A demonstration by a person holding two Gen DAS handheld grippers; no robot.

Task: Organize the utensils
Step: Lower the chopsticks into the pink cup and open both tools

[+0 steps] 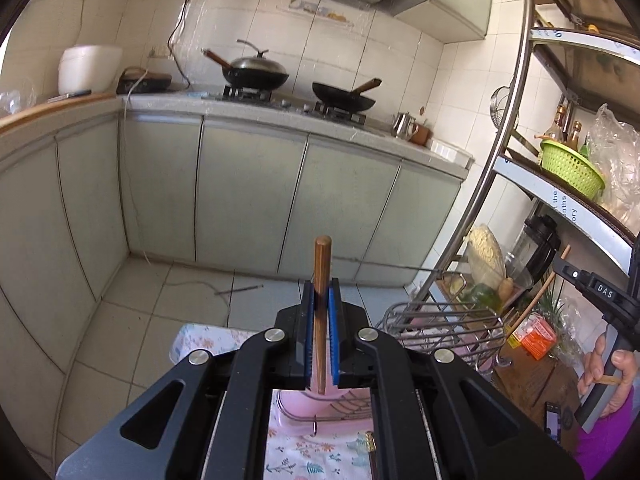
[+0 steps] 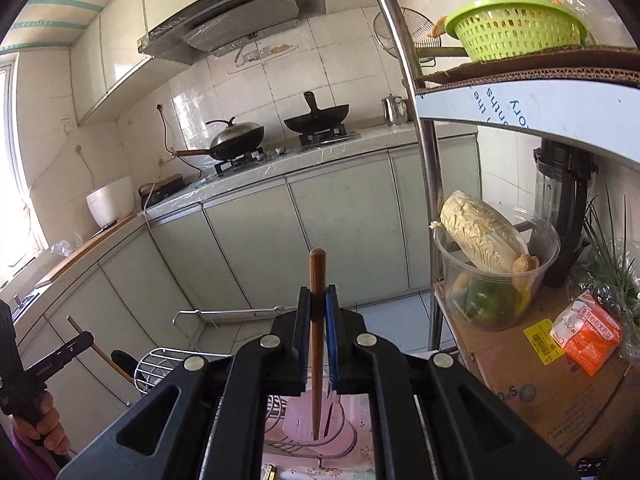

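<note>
Both claws are clamped, the left gripper (image 1: 321,294) on one wooden chopstick (image 1: 321,264) and the right gripper (image 2: 319,298) on another chopstick (image 2: 317,276), each held upright above the wire rack (image 1: 440,320); lowering them into it is judged next.

White tiled walls (image 1: 352,60), pale green cabinets (image 1: 248,200), tiled floor (image 1: 132,320)
</note>
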